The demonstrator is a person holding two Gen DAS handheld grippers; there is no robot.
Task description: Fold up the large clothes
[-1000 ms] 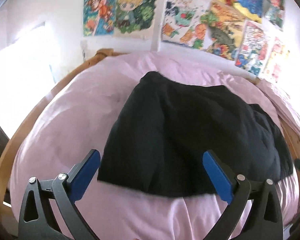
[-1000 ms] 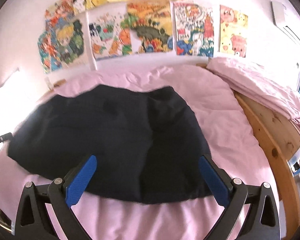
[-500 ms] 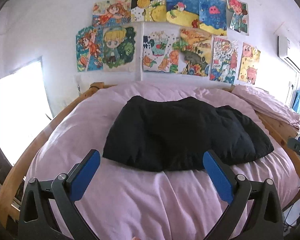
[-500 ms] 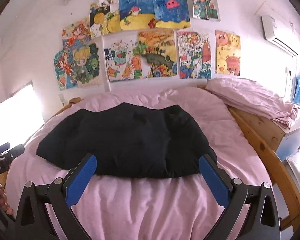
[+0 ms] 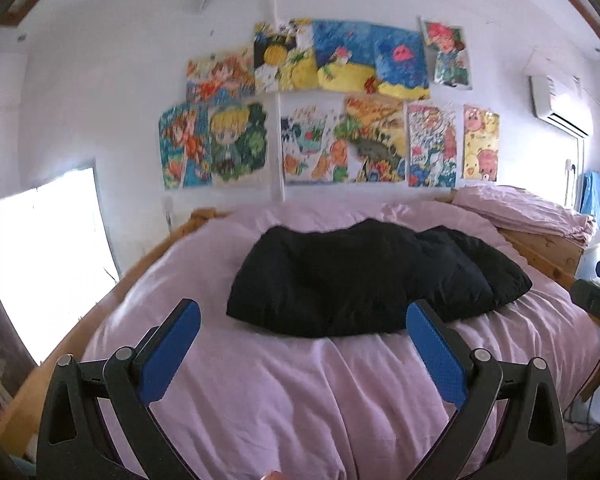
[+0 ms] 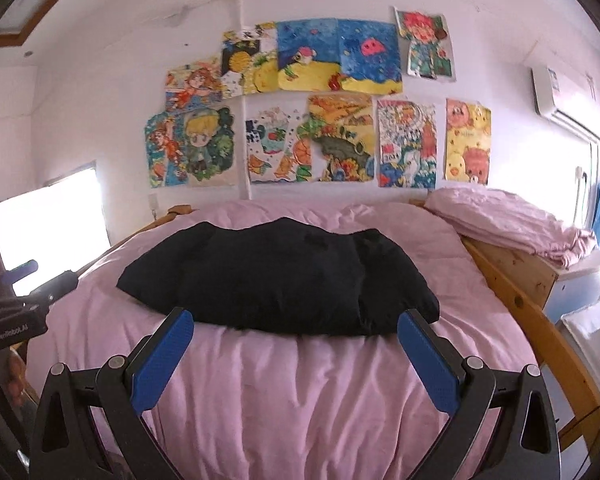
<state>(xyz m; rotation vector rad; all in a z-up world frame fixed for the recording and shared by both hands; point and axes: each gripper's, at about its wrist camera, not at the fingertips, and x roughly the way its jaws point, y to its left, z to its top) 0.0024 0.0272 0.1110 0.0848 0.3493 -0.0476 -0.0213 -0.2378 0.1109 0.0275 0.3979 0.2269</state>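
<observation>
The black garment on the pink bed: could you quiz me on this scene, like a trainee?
1. True or false: the left tongs are clamped on the black garment.
2. What does the black garment lie on? A) bare wood B) the pink bedcover C) the folded pink bedding
3. Fill in: the right tongs are ____, holding nothing.

Key:
1. False; they are open and short of it.
2. B
3. open
</observation>
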